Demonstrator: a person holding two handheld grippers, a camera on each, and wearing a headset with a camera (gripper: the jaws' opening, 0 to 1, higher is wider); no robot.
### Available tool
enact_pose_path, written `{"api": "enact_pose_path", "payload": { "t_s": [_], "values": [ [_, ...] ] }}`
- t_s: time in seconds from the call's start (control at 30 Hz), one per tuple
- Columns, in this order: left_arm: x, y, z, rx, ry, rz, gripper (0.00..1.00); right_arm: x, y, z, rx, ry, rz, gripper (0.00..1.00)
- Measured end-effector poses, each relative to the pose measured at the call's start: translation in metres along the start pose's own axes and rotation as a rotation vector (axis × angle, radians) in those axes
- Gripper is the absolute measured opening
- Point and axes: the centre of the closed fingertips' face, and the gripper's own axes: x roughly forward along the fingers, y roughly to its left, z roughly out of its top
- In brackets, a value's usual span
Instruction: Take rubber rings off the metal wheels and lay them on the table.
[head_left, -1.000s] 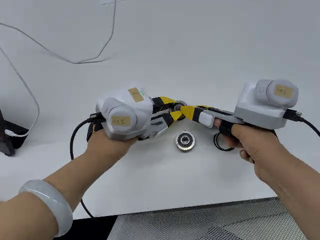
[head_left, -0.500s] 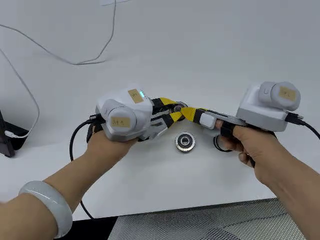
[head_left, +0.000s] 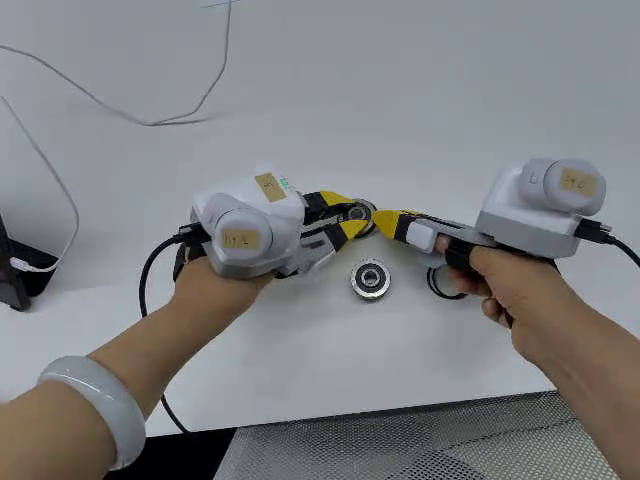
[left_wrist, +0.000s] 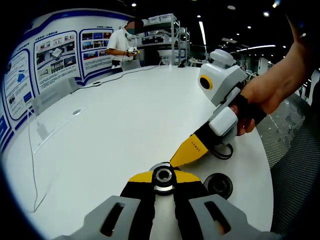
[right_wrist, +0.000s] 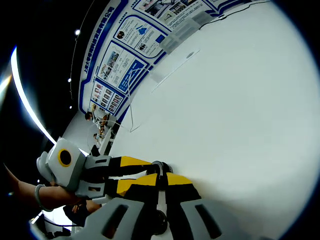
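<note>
White workbench (head_left: 420, 120) is spread under both hand-held grippers, with a metal wheel (head_left: 371, 280) lying flat on it near the front edge. Just behind that loose wheel, the left gripper (head_left: 345, 216) is held level by the left hand (head_left: 215, 290), its yellow-tipped fingers (left_wrist: 142, 177) clenched on a second metal wheel (left_wrist: 163, 176), which is gripped from both sides and kept clear of the table.

From the right of the loose wheel, the right gripper (head_left: 386, 222) is pointed in by the right hand (head_left: 510, 290). Its fingers (right_wrist: 180, 181) are drawn together to a narrow slit, and their tip is set against the rim of the gripped wheel. A thin dark arc is seen at that tip in the right gripper view; whether a rubber ring is pinched there cannot be told.

To the right of the loose wheel, a black rubber ring (head_left: 432, 288) is laid on the table, partly covered by the right hand. A black cable (head_left: 148, 275) is looped to the left of the loose wheel, and a white cable (head_left: 150, 122) is trailed across the table well behind it. Beyond the table, blue-framed wall panels (left_wrist: 55, 55) and a standing person (left_wrist: 122, 42) are seen in the left gripper view.
</note>
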Motion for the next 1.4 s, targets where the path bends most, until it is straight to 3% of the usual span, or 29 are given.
{"api": "enact_pose_path", "payload": {
  "t_s": [0.27, 0.53, 1.23, 1.4],
  "values": [
    [0.0, 0.0, 0.001, 0.0, -0.001, -0.001, 0.13, -0.001, 0.002, 0.002, -0.069, 0.006, -0.023, 0.02],
    [-0.001, -0.001, 0.002, 0.0, -0.003, -0.001, 0.13, 0.0, 0.004, 0.002, -0.086, 0.005, -0.024, 0.02],
    [-0.002, -0.004, 0.004, 0.006, -0.003, -0.007, 0.13, -0.001, 0.029, 0.0, -0.113, 0.03, 0.075, 0.01],
    [-0.002, -0.004, 0.004, 0.007, -0.002, -0.013, 0.14, -0.001, 0.026, 0.001, -0.114, 0.024, 0.069, 0.01]
  ]
}}
